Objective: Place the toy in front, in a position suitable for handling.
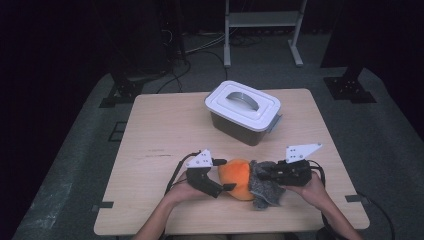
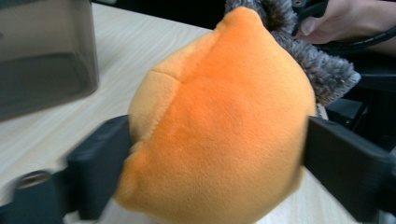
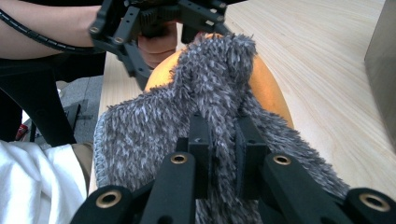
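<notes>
The orange plush toy (image 1: 237,178) lies on the near middle of the wooden surface (image 1: 165,130), between the two hands. A grey shaggy cloth (image 1: 264,187) is draped against its right side and spreads onto the surface to the near right of it.

The left hand-held gripper (image 1: 224,174) comes in from the left, with one jaw on the far side of the toy and one on the near side. In the left gripper view the toy (image 2: 219,126) bulges between the two black jaws, which press into its sides, so this hand-held gripper grips the toy.

The right hand-held gripper (image 1: 260,174) reaches in from the right. In the right gripper view its jaws stand close together and pinch a raised fold of the cloth (image 3: 210,112), with the orange toy (image 3: 266,88) showing just behind that fold and the left hand-held gripper (image 3: 159,18) farther off.

A grey storage box (image 1: 243,115) with a white lid and handle stands on the far middle of the surface, well apart from the toy.
</notes>
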`<action>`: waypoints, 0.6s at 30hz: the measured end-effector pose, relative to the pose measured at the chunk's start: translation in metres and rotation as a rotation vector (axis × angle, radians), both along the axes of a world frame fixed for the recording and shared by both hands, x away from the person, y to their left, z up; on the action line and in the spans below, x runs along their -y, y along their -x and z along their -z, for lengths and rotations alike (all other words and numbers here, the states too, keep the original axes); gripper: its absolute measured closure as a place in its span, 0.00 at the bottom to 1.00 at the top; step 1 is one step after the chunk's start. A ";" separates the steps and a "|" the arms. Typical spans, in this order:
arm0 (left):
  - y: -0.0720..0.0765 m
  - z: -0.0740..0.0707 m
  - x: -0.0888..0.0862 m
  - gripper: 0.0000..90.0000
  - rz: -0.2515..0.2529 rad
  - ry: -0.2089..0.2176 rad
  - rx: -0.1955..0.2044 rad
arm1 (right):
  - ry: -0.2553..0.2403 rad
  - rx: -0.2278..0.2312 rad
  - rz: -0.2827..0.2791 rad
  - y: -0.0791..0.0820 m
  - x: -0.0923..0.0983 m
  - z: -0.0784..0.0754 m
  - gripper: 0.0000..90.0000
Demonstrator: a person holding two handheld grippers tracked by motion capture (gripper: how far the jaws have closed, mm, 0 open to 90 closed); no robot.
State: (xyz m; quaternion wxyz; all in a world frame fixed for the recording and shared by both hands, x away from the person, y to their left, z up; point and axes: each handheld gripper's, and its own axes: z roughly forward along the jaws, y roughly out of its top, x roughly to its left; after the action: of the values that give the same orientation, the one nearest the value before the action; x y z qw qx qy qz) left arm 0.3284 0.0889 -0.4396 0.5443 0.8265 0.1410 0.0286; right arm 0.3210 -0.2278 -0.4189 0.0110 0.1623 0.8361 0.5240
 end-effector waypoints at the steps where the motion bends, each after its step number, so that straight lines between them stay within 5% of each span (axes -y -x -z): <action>1: 0.002 -0.005 0.000 0.32 -0.030 -0.015 0.011 | -0.004 0.003 0.005 -0.001 -0.001 -0.002 0.88; 9: 0.016 -0.035 -0.004 0.43 -0.081 -0.080 0.077 | -0.027 -0.004 0.017 -0.009 -0.008 -0.010 0.88; 13: 0.018 -0.038 -0.005 0.42 -0.083 -0.127 0.090 | -0.061 -0.038 0.007 -0.012 -0.011 0.000 0.88; 18: 0.020 -0.039 -0.004 0.39 -0.107 -0.134 0.101 | -0.062 -0.012 0.017 -0.009 0.000 -0.016 0.88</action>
State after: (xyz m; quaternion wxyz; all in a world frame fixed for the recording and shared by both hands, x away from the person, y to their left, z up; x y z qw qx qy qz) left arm 0.3084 0.0932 -0.4010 0.4920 0.8498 0.1549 0.1087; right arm 0.3297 -0.2275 -0.4029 0.0056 0.1727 0.8182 0.5484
